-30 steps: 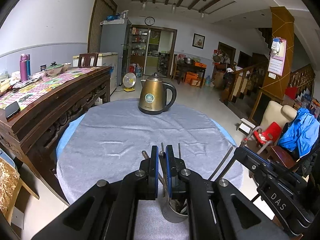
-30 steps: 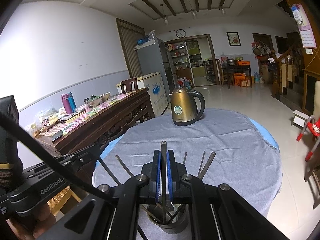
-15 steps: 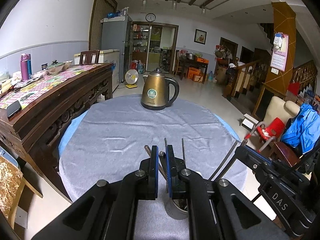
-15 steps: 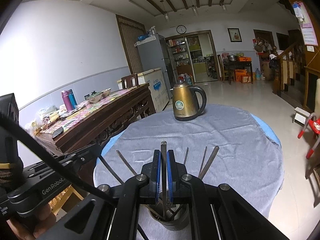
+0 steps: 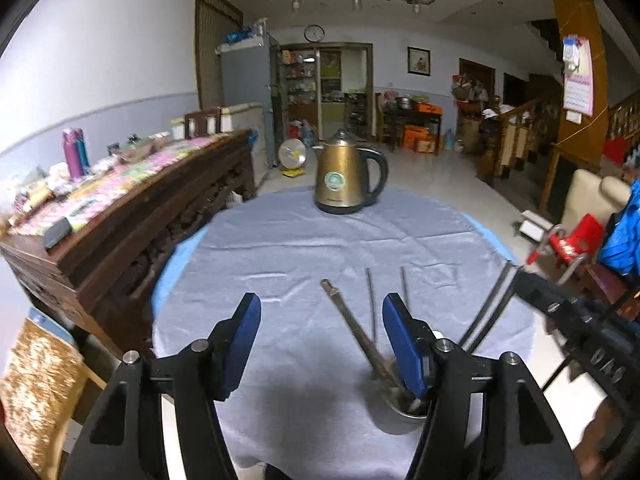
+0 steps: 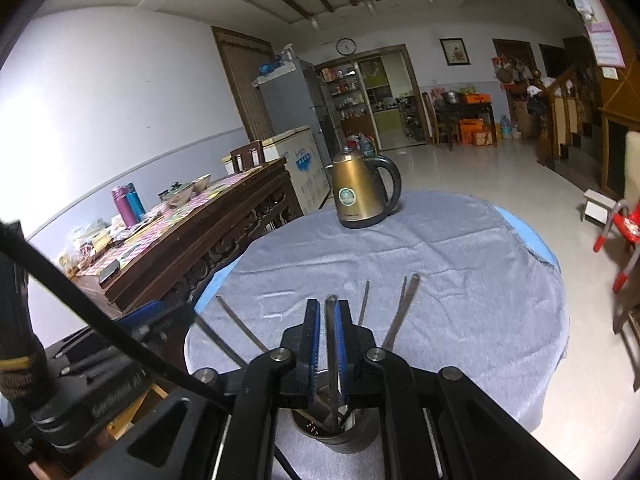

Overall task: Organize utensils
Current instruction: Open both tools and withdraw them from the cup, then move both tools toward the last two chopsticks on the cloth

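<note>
Grey-clothed round table (image 5: pixel 304 248) bears a gold kettle (image 5: pixel 347 178); left gripper (image 5: pixel 320 324) just opened, empty; right gripper (image 6: pixel 327 328) loosening around a utensil (image 6: pixel 330 332).

Both grippers are matte black plastic w/ angular linkage arms and round silver screws at the pivots. Left gripper (image 5: pixel 322 336) has flat blue pads (image 5: pixel 402 344) on the inner faces of its fingers. Right gripper (image 6: pixel 327 334) has the same build: blue pads (image 6: pixel 314 340), ridged edges, silver screw heads down each arm. From the left cam its housing shows white raised lettering, "DAS" (rest cut off). From the right cam the left unit's side reads "GenRobot" approx., blurred. A black cable (image 6: pixel 100 320) runs diagonally across it. A dark knit glove cuff w/ yellow band (image 6: pixel 18 364) shows at the frame's left edge.
</note>
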